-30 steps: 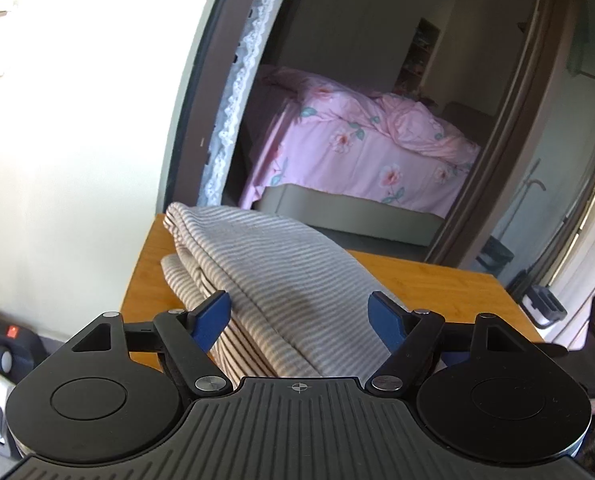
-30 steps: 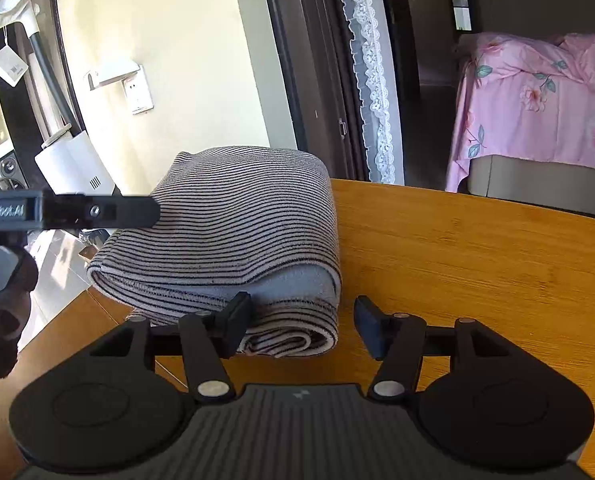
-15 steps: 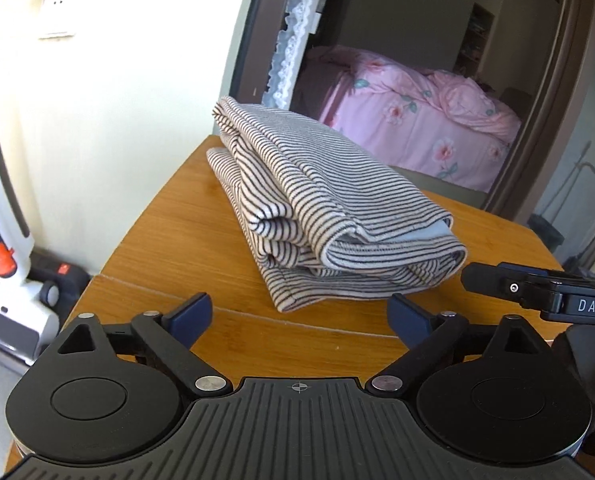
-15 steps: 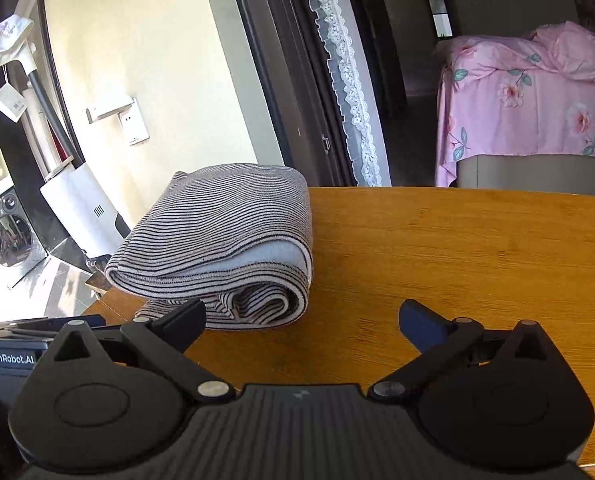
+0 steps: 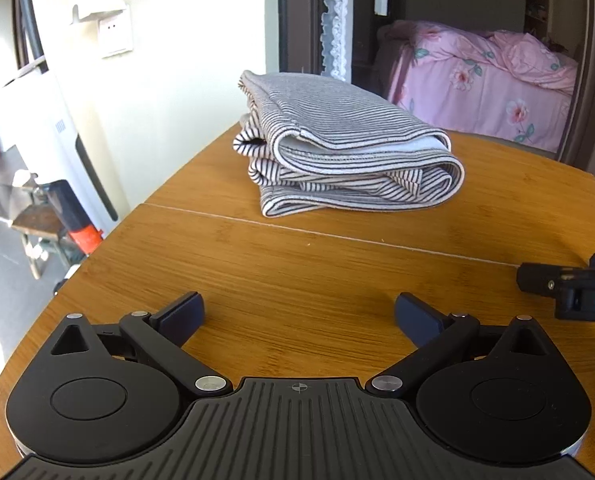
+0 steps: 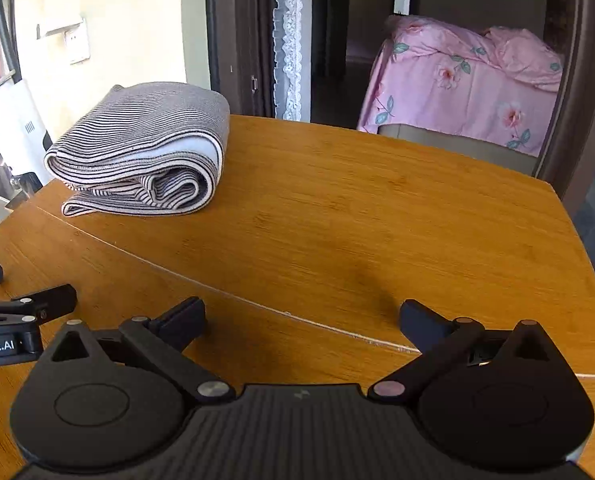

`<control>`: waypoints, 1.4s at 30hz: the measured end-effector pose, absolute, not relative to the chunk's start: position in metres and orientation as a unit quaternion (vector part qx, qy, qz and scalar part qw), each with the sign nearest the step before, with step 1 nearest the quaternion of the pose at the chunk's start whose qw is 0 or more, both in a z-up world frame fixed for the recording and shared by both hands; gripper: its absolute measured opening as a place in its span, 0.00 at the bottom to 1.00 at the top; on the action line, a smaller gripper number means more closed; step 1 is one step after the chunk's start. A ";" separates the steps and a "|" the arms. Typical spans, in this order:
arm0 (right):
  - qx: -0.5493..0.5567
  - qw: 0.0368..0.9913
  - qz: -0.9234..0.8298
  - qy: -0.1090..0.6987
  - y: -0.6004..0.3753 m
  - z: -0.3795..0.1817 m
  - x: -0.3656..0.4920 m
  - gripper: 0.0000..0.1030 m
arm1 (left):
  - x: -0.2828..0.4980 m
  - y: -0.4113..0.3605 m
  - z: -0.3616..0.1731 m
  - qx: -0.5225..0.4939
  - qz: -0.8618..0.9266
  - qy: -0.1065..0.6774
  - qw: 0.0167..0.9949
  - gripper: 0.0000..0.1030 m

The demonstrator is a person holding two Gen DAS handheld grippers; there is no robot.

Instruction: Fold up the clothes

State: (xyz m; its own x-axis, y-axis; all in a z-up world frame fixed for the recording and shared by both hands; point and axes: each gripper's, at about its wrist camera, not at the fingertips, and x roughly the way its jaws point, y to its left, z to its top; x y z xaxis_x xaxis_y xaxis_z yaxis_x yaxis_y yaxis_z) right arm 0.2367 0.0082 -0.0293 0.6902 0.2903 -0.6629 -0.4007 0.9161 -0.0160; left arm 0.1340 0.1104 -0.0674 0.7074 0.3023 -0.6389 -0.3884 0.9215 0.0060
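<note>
The striped grey-and-white knit garment [image 5: 349,148] lies folded into a thick, layered bundle at the far left part of the orange-brown wooden table [image 5: 297,280], close to the edge nearest the cream wall, with nothing touching it. The left gripper [image 5: 299,314] hovers low over the near part of the table, its jaws spread wide apart and empty, well apart from the bundle. The right gripper [image 6: 303,316] sits beside it over the table's seam line, jaws likewise wide apart and holding nothing; the garment [image 6: 141,152] shows to its far left. Judging by the tidy stack and both tools clear of it, the fold looks finished, or nearly so. The risks now lie in the bundle itself: its top layer curls loosely over the rolled inner layers, so the springy knit could relax and let that flap slide open. The bottom hem also sticks out past the stack toward the front, and a gripper reaching back in could snag it and drag the layers askew. Because the bundle rests near the table's far edge, a careless push from the front could shove part of it over the side.
</note>
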 end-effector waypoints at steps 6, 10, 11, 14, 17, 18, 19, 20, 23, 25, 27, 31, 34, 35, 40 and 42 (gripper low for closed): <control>-0.083 0.910 0.236 0.330 0.008 -0.034 0.256 1.00 | 0.148 0.110 -0.067 -0.077 0.225 0.331 0.913 1.00; -0.077 0.914 0.220 0.331 0.007 -0.034 0.260 1.00 | 0.153 0.108 -0.066 -0.085 0.246 0.329 0.908 1.00; -0.077 0.915 0.220 0.331 0.007 -0.034 0.260 1.00 | 0.153 0.106 -0.066 -0.087 0.251 0.329 0.906 1.00; -0.076 0.915 0.218 0.331 0.006 -0.034 0.260 1.00 | 0.153 0.103 -0.065 -0.091 0.267 0.328 0.902 1.00; -0.076 0.915 0.219 0.331 0.005 -0.033 0.261 1.00 | 0.152 0.100 -0.065 -0.092 0.275 0.327 0.899 1.00; -0.076 0.915 0.219 0.331 0.005 -0.033 0.261 1.00 | 0.152 0.100 -0.065 -0.093 0.274 0.327 0.900 1.00; -0.076 0.915 0.219 0.331 0.005 -0.033 0.261 1.00 | 0.152 0.100 -0.065 -0.094 0.273 0.327 0.900 1.00; -0.076 0.915 0.219 0.331 0.005 -0.033 0.261 1.00 | 0.153 0.100 -0.065 -0.094 0.275 0.327 0.899 1.00; -0.076 0.915 0.219 0.331 0.005 -0.034 0.261 1.00 | 0.154 0.099 -0.065 -0.096 0.280 0.327 0.897 1.00; -0.076 0.915 0.219 0.331 0.005 -0.034 0.261 1.00 | 0.154 0.097 -0.065 -0.098 0.288 0.326 0.895 1.00; -0.076 0.915 0.218 0.331 0.006 -0.034 0.261 1.00 | 0.155 0.098 -0.065 -0.100 0.288 0.326 0.895 1.00; -0.076 0.915 0.218 0.331 0.006 -0.034 0.261 1.00 | 0.155 0.098 -0.065 -0.100 0.288 0.326 0.895 1.00; -0.076 0.915 0.218 0.331 0.006 -0.034 0.261 1.00 | 0.155 0.098 -0.065 -0.100 0.288 0.326 0.895 1.00; -0.076 0.915 0.218 0.331 0.005 -0.034 0.261 1.00 | 0.155 0.098 -0.065 -0.100 0.288 0.326 0.895 1.00; -0.076 0.915 0.218 0.331 0.006 -0.033 0.261 1.00 | 0.155 0.099 -0.066 -0.100 0.288 0.326 0.895 1.00; -0.076 0.915 0.218 0.331 0.006 -0.033 0.261 1.00 | 0.155 0.099 -0.066 -0.100 0.288 0.326 0.895 1.00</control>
